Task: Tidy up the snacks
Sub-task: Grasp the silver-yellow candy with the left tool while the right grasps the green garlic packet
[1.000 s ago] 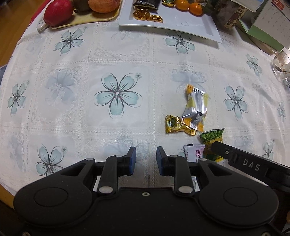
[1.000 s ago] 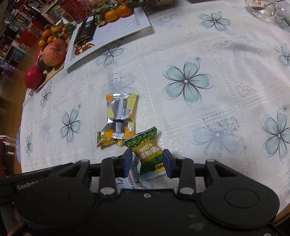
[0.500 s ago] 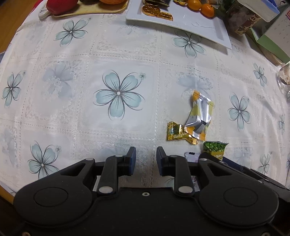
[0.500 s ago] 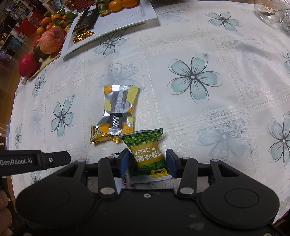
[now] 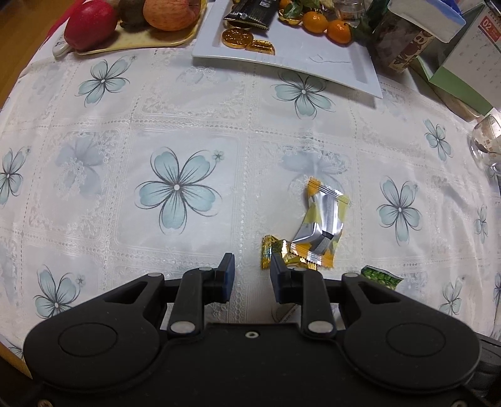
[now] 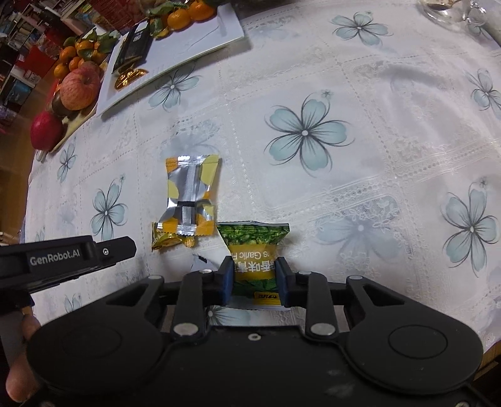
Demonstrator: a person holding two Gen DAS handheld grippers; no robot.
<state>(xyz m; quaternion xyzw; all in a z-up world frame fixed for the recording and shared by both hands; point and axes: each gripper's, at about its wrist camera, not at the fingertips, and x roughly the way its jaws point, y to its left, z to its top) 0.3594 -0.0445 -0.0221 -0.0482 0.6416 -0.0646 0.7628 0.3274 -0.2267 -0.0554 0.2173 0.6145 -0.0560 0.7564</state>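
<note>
My right gripper [image 6: 253,277] is shut on a green and yellow snack packet [image 6: 254,247], its top sticking out past the fingers. Left of it lie a silver and yellow packet [image 6: 189,195] and a small gold candy [image 6: 167,239] on the flowered tablecloth. My left gripper [image 5: 250,277] is slightly open and empty, just left of the gold candy [image 5: 275,252] and the silver packet [image 5: 322,225]. The green packet's corner [image 5: 380,278] shows at its right. A white tray [image 5: 313,56] with gold coins and a dark bar stands far back.
A fruit tray with apples [image 5: 94,22] is at the far left. Mandarins [image 5: 325,23] sit on the white tray. A jar, boxes and a calendar [image 5: 463,47] stand at the far right, with a glass [image 5: 488,141] at the right edge.
My right gripper has closed onto the green packet. My left gripper has moved forward, toward the gold candy, its jaws unchanged.
</note>
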